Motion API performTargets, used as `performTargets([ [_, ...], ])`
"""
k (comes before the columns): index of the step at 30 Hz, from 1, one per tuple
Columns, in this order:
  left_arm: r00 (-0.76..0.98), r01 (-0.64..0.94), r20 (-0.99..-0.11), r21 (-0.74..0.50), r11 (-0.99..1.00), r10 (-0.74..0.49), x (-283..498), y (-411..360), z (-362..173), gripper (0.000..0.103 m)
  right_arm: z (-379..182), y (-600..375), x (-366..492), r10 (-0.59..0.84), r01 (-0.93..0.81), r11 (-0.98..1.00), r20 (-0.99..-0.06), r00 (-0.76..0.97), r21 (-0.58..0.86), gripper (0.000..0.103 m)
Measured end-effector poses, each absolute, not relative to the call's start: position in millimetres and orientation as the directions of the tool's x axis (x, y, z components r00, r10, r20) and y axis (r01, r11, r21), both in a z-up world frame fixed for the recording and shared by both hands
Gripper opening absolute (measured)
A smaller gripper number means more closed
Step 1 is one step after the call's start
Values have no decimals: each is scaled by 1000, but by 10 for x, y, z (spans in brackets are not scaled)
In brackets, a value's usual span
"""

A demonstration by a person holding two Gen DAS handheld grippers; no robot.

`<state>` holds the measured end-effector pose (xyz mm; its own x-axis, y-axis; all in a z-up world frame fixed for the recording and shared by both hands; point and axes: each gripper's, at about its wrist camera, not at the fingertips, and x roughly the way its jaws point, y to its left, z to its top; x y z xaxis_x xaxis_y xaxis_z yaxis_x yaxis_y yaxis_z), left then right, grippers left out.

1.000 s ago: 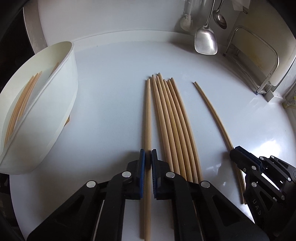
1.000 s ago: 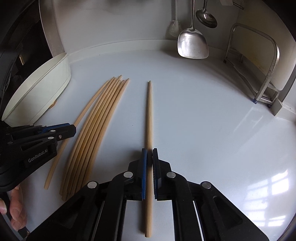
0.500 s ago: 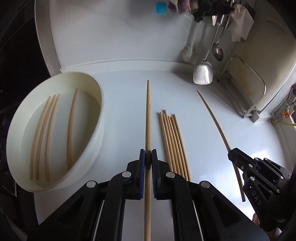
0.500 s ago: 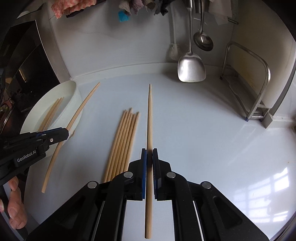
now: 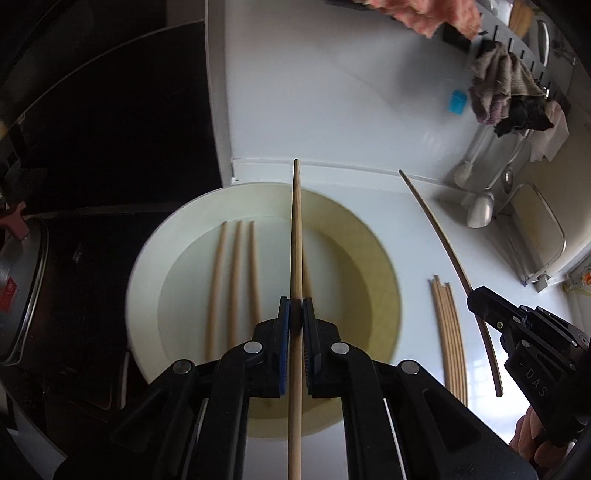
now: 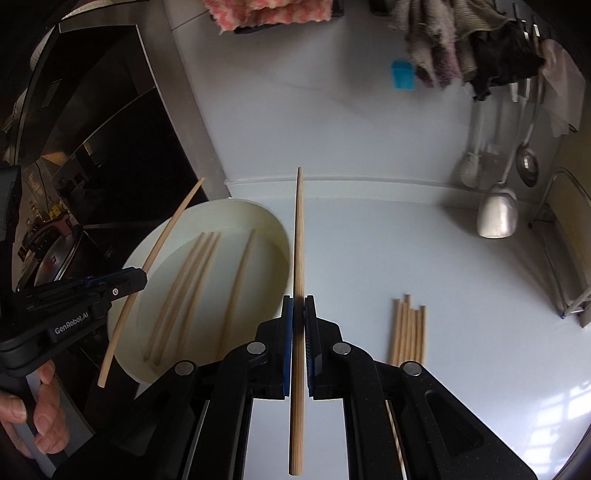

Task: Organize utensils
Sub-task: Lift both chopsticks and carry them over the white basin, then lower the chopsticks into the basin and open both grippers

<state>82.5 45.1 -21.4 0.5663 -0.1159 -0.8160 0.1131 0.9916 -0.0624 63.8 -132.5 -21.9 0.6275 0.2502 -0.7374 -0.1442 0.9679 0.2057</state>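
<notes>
In the left wrist view my left gripper (image 5: 296, 314) is shut on a wooden chopstick (image 5: 295, 229), held in the air over the round white bowl (image 5: 147, 277). Several chopsticks (image 5: 236, 280) lie in the bowl. My right gripper (image 6: 299, 314) is shut on another chopstick (image 6: 300, 236), just right of the bowl's rim (image 6: 273, 225). Each gripper also shows in the other's view: the right gripper (image 5: 476, 295) with its chopstick (image 5: 443, 243), and the left gripper (image 6: 142, 278) with its chopstick (image 6: 166, 236). A bundle of several chopsticks (image 6: 408, 332) lies on the white counter.
A metal spatula (image 6: 496, 218) and a ladle (image 6: 526, 162) hang at the back right beside a wire rack (image 6: 569, 258). Cloths (image 6: 273, 11) hang along the wall. A dark stove and a pot (image 5: 22, 288) lie left of the bowl. A hand (image 6: 40, 417) grips the left handle.
Both grippers have lifted their chopsticks off the counter and carried them up and left towards the bowl. The left one now hangs over the bowl. The bundle stayed put.
</notes>
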Motion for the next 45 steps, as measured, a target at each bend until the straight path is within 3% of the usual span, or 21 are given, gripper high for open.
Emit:
performTargets([
  [5,516,101,-851,-52,994,-97,1029,811,-501,8,-375,-776,961,323,-150,945,-762,561,291,6],
  [12,447,129,-884,-86,988,-136,1316,972,-825,8,-676,-203,1220,295,-149,955,-832,470,255,6],
  [33,356,143,-918,-130,981,-173,1590,1136,-1195,9,-1139,-151,1529,222,-55,975,-913,343,217,7],
  [36,378,138,-912,-116,984,-160,1573,1162,-1118,24,-1105,-159,1525,218,-56,976,-909,354,212,10],
  [38,401,134,-904,-102,986,-148,1556,1181,-1036,50,-1041,-187,1473,213,-62,977,-905,369,205,20],
  [40,431,128,-891,-96,987,-142,1525,1210,-941,64,-988,-219,1429,203,-64,979,-901,383,193,22],
  [45,465,128,-875,-81,989,-132,1455,1261,-790,68,-904,-341,1320,204,-42,978,-892,404,204,27],
])
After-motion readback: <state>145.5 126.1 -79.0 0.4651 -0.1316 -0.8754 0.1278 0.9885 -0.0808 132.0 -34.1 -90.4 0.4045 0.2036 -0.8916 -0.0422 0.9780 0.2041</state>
